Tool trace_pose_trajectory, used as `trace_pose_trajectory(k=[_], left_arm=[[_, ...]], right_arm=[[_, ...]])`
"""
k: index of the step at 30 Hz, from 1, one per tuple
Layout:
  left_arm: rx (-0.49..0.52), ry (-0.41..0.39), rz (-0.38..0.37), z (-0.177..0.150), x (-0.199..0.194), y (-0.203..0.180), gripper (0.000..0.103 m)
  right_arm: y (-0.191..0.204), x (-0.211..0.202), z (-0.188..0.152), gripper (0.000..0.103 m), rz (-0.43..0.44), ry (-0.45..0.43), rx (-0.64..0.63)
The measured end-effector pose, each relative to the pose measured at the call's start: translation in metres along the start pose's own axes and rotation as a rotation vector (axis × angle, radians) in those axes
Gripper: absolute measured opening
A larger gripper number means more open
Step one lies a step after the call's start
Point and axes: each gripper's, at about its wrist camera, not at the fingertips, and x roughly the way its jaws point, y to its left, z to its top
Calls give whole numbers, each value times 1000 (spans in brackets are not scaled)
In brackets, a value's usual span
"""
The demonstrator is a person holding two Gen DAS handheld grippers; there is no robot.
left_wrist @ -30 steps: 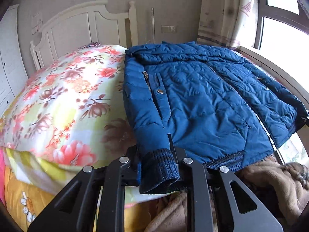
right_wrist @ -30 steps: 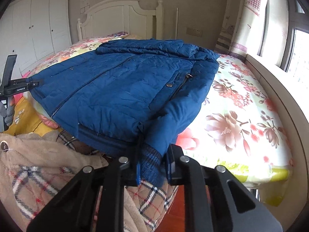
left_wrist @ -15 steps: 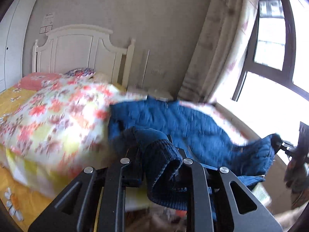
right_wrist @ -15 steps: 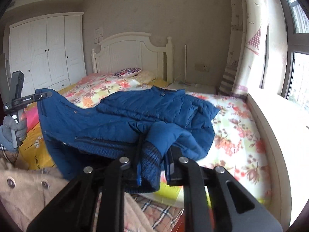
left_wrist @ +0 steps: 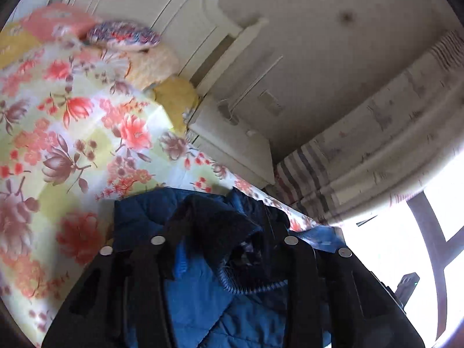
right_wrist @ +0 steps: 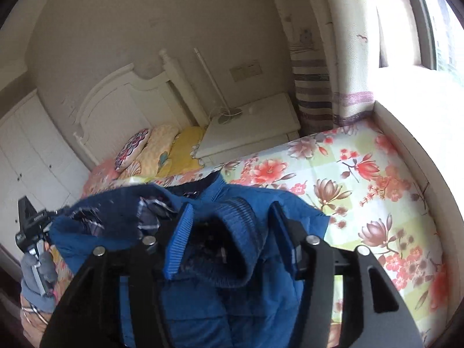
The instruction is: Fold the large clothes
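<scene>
Only in right wrist view showing gloved hand (right_wrist: 40,272) gripping left gripper (right_wrist: 30,226); both fingers opening around blue jacket (right_wrist: 203,304) cuffs, sleeve openings facing cameras

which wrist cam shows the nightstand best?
Right wrist view: the white nightstand shows whole and sharp, between the headboard and the striped curtain. The left wrist view shows it tilted, motion-blurred and partly behind the floral bedspread.

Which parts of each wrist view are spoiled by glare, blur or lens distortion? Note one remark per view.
Left wrist view: the window is blown out white, the floral bedspread smears with motion blur, the headboard bows. Right wrist view: sharper, glare on the windowsill, the wardrobe curves at the fisheye edge.
</scene>
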Motion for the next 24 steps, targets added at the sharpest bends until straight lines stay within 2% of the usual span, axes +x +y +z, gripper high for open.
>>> trace_pose_trajectory(k=[1, 3, 5, 6, 9, 14, 19, 20, 21, 22, 23, 24], left_arm=[[2, -6, 11, 3, 2, 8, 30], [42, -59, 82, 15, 1, 30, 30], [53, -72, 135, 25, -4, 51, 30], [74, -67, 161, 27, -4, 54, 30], [257, 20, 226, 23, 10, 55, 30], [433, 215, 111, -11, 47, 43, 30], [528, 320, 112, -31, 76, 31, 31], [539, 338, 111, -34, 82, 31, 35], [545, 345, 114, -35, 83, 31, 46], [545, 353, 104, -36, 86, 32, 76], [542, 361, 87, -36, 89, 32, 91], [542, 373, 68, -36, 92, 34, 91]], right_arm=[[-8, 0, 6, 73, -26, -34, 4], [-22, -2, 14, 78, -19, -67, -4], [-33, 1, 17, 78, -77, -46, -32], [-34, 3, 18, 78, -105, -27, -64], [-28, 21, 8, 78, -136, 54, -214], [-2, 75, -26, 78, -119, 242, -372], [16, 118, -40, 82, -93, 341, -403], [19, 124, -42, 82, -99, 357, -416], [22, 130, -45, 82, -117, 370, -440], [25, 134, -47, 82, -131, 373, -464], [27, 136, -49, 82, -137, 371, -484], [29, 138, -49, 82, -141, 368, -496]])
